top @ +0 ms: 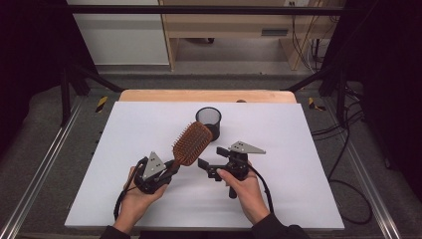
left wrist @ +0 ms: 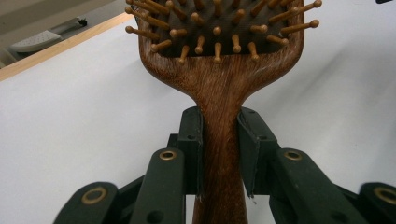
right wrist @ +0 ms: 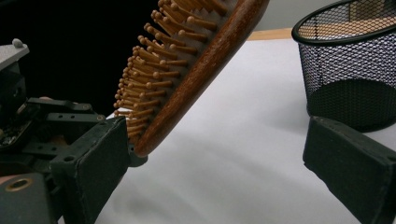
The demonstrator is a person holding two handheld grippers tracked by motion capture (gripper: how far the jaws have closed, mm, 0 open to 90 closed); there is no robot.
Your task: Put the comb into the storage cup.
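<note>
The left gripper (top: pixel 166 172) has its jaws clamped on the narrow neck of the wooden hairbrush (top: pixel 191 143), low on the handle, so the bristled paddle sticks out ahead of it, free and tilted toward the black mesh cup (top: pixel 208 119) just beyond the brush's far end (probably where it is headed). The right gripper (top: pixel 211 162) waits just beside the brush head with its jaws spread wide and nothing between them, seemingly ready to steady or take over the paddle.
</note>
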